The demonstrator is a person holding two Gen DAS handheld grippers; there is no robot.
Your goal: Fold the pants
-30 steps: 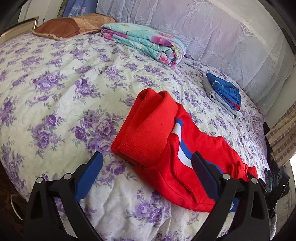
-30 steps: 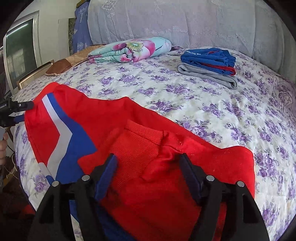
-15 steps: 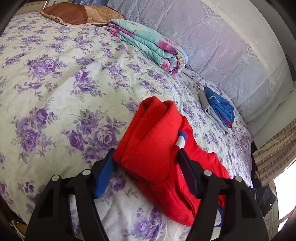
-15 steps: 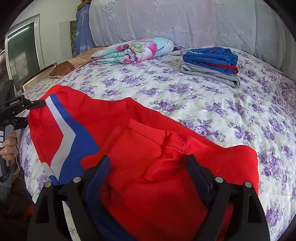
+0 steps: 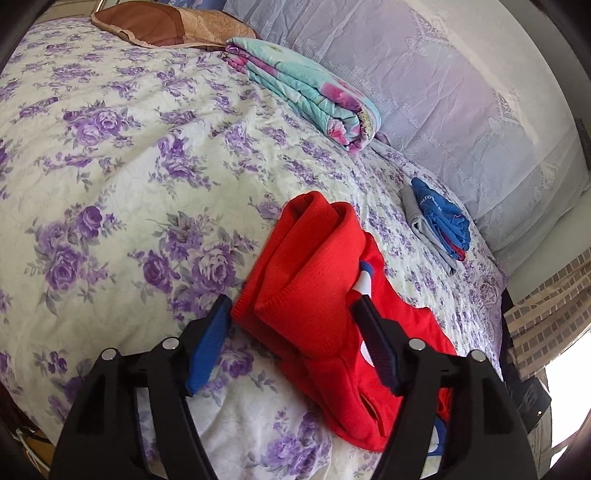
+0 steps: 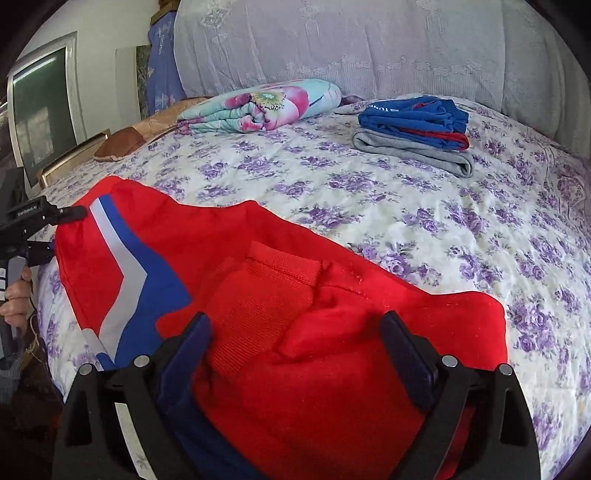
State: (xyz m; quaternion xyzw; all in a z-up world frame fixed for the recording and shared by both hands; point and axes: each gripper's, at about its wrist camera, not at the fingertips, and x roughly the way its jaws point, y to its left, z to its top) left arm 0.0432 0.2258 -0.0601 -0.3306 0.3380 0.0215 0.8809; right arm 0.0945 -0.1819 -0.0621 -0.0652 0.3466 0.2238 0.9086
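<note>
Red pants [image 5: 314, 291] with a blue and white stripe lie half folded on the floral bedspread [image 5: 129, 166]. In the left wrist view my left gripper [image 5: 291, 310] is open, its jaws on either side of the folded red ribbed end. In the right wrist view the pants [image 6: 332, 332] spread across the near bed edge, and my right gripper [image 6: 295, 332] is open with its jaws around the red fabric near the ribbed cuff [image 6: 266, 291]. The left gripper [image 6: 48, 229] also shows there at the pants' far left end.
A folded floral quilt [image 6: 258, 107] and a brown pillow [image 5: 166, 29] lie at the head of the bed. A stack of folded blue and grey clothes [image 6: 417, 129] sits at the back right. A lace-covered headboard [image 6: 369, 48] stands behind.
My left gripper has moved forward onto the folded red end, which now lies between its jaws. My right gripper has edged closer over the red fabric.
</note>
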